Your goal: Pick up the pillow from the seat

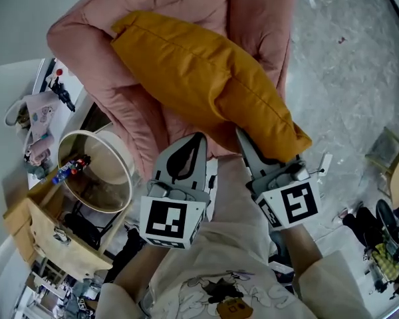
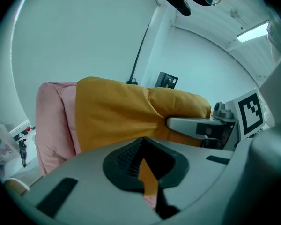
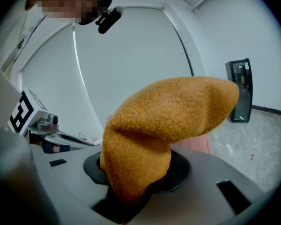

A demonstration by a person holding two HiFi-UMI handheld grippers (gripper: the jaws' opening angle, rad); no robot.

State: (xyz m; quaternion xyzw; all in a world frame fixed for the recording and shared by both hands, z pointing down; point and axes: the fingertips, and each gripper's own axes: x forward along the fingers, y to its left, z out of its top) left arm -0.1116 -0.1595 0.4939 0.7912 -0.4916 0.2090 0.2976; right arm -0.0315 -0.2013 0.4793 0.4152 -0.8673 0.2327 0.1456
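A mustard-yellow pillow [image 1: 199, 78] lies slanted across a pink padded seat [image 1: 139, 111]. My left gripper [image 1: 194, 141] is at the pillow's near edge. In the left gripper view its jaws are closed on a thin fold of the yellow fabric [image 2: 147, 177], and the pillow [image 2: 126, 116] fills the view ahead, with the pink seat [image 2: 54, 121] behind it. My right gripper [image 1: 247, 141] is shut on the pillow's near right corner. That corner [image 3: 178, 111] bunches thickly between its jaws and curls up over them.
A round tub with a pale rim [image 1: 123, 155] stands left of the seat, above an open cardboard box [image 1: 36, 224]. A white table [image 1: 13, 85] with small clutter is at the far left. Grey floor [image 1: 346, 78] lies to the right, with bags [image 1: 386, 238] by the right edge.
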